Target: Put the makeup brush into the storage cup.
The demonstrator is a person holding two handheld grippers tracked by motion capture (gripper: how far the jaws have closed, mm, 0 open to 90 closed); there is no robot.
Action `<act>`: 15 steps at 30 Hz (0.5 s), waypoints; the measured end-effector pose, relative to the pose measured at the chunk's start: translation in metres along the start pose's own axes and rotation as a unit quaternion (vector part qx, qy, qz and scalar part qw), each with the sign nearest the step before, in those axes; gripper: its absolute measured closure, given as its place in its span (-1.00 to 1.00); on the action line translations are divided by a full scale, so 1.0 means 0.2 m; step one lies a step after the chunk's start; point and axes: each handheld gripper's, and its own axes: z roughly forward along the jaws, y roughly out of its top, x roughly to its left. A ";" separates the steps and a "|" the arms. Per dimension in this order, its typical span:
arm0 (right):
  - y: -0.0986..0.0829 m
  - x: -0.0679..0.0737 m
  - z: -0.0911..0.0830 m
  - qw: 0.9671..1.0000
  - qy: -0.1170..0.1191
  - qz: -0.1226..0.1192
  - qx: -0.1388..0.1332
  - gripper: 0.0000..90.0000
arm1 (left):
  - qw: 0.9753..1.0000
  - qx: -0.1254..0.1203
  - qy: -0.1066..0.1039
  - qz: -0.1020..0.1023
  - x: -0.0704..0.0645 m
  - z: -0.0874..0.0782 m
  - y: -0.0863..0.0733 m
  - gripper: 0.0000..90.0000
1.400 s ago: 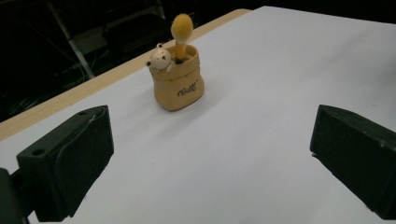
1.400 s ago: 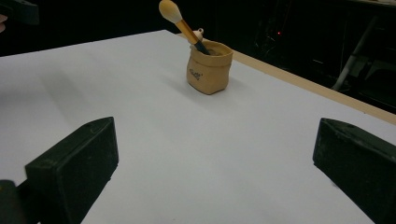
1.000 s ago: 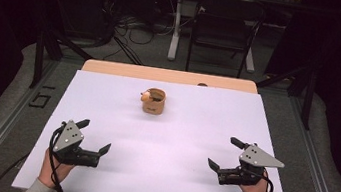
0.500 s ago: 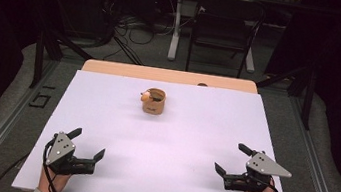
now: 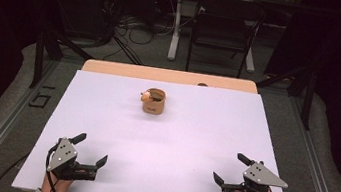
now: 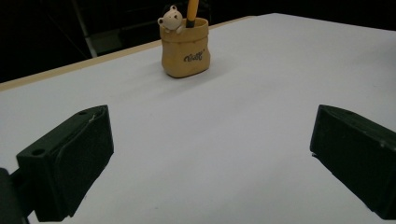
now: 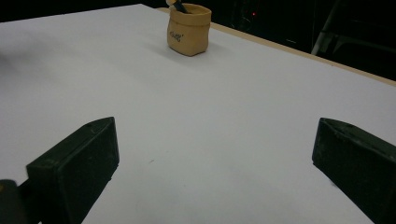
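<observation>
A small tan sack-shaped pen holder [image 5: 154, 102] stands upright near the far middle of the white table sheet [image 5: 105, 117]. It has a little bear figure on its rim and an orange pencil standing in it [image 6: 184, 46] [image 7: 189, 29]. My left gripper [image 5: 90, 148] rests at the near left corner, open and empty. At the near right corner my right gripper [image 5: 232, 168] is open too, nothing between its jaws. Both are far from the holder.
The white sheet covers a wooden table whose far edge [image 5: 171, 76] shows bare. Beyond it stand a black chair [image 5: 222, 37], a table leg and cables on the floor. Metal rails run along both sides.
Both grippers have drawn back toward the near edge of the table, still open. The pen holder has stayed put.
</observation>
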 end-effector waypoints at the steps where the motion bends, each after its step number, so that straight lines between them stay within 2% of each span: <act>1: 0.00 0.01 0.00 1.000 -0.001 0.000 -0.003 -1.00 | 1.000 0.001 -0.002 0.001 0.00 0.00 0.00 -1.00; 11: -0.03 0.01 -0.02 1.000 -0.005 0.003 0.004 -1.00 | 1.000 0.023 -0.018 -0.012 -0.02 0.03 -0.03 -1.00; 15: -0.03 0.01 -0.01 1.000 -0.006 -0.001 0.008 -1.00 | 0.999 0.030 -0.023 -0.005 -0.03 0.04 -0.03 -1.00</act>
